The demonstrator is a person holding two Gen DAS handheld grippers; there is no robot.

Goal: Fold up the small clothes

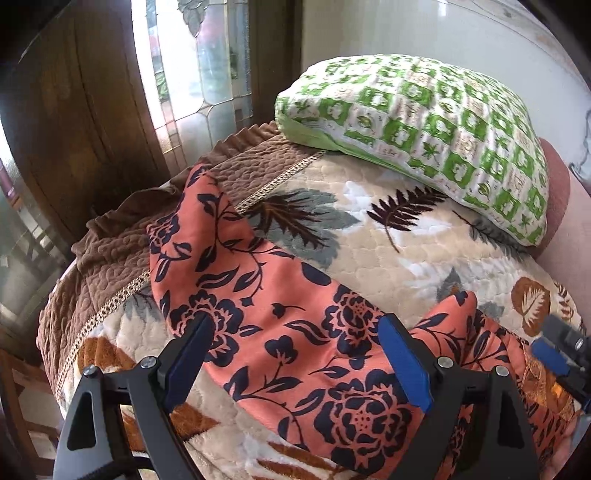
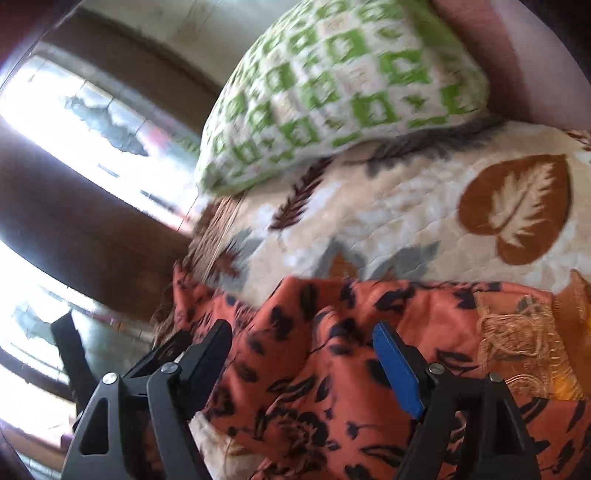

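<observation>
Daylight through a leaded-glass window [image 1: 192,74] – dark wood frame, pale wall [image 1: 406,29] behind a leaf-print bedspread [image 1: 388,240].

Smooth printed cloth is seen in the garment [image 1: 280,317]; plush quilting in the blanket [image 1: 373,236] ahead of the fingers.

- Left wrist view looks down from close above the bed, facing the green pillow [image 1: 424,136] beyond.
- Right wrist view sits nearer, tilted, facing the same pillow [image 2: 340,85]; both share it.
</observation>
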